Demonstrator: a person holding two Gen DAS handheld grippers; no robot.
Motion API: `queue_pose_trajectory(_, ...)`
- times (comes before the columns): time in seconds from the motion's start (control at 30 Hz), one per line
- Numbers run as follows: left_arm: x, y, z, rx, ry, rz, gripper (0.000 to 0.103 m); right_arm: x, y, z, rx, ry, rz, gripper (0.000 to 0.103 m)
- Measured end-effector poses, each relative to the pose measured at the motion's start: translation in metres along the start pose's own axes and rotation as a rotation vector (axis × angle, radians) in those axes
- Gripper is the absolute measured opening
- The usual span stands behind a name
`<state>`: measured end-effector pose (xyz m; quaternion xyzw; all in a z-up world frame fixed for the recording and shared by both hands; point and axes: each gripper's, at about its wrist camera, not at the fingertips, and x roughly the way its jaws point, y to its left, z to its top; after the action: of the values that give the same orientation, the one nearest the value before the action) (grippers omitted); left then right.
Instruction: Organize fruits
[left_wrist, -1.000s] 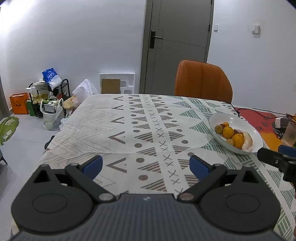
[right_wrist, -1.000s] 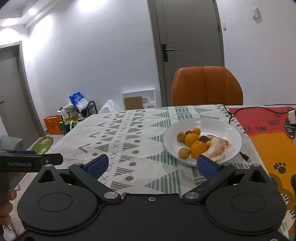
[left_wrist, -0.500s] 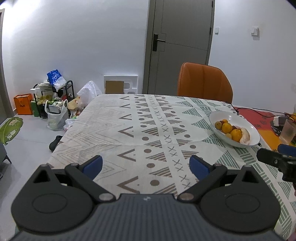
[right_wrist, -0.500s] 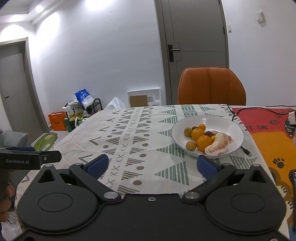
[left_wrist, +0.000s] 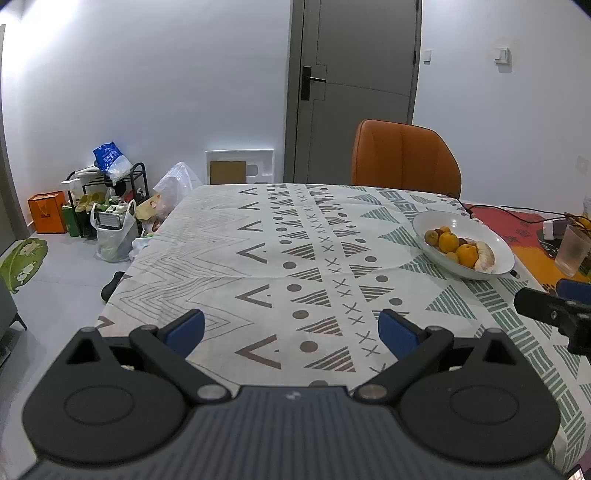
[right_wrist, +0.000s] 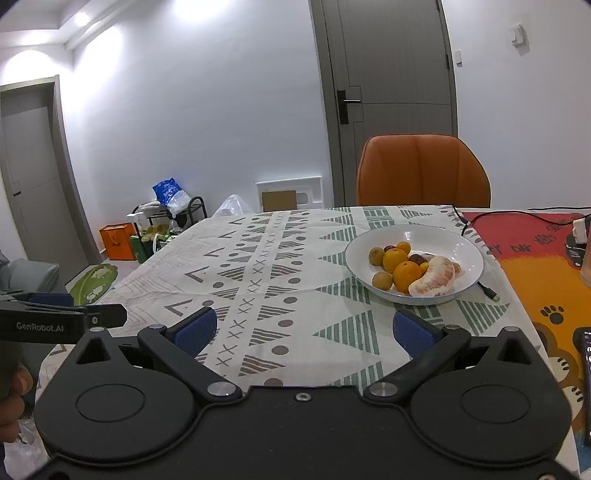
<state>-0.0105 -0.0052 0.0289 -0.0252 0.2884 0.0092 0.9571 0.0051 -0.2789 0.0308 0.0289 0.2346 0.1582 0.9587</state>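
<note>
Hovering above the near edge of the table, the right gripper (right_wrist: 303, 330) has its jaws spread wide with nothing between the blue pads (right_wrist: 195, 329), and the left gripper (left_wrist: 291, 330) beside it is equally splayed and empty; both point along the tablecloth (left_wrist: 266, 240) instead of down at it, which reads as a resting or surveying pose, not a reach. The white bowl (right_wrist: 471, 254) sits toward the table's right edge, near the far-right corner, well apart from both grippers and closer to the right one, so that gripper seems the natural one to work it. All the fruit is gathered inside: two oranges (right_wrist: 406, 275), a small mandarin (right_wrist: 403, 246), two brownish-yellow round fruits (right_wrist: 382, 280), dark red ones partly hidden, and a peeled pomelo segment (right_wrist: 434, 278) leaning against the oranges. Nothing lies loose on the cloth, so the sorting looks finished or nearly so. A cable (right_wrist: 487, 290) passes just beside the bowl's right rim, a snag risk. An orange chair (right_wrist: 423, 170) stands at the far edge.
</note>
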Motion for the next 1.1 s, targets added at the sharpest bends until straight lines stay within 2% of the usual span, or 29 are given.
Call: queue_pose_trajectory(1.1,0.009,0.001,0.009,-0.022,0.015,0.011,0.099,0.009,-0.012,0.008,0.014,0.002,-0.008,0.103)
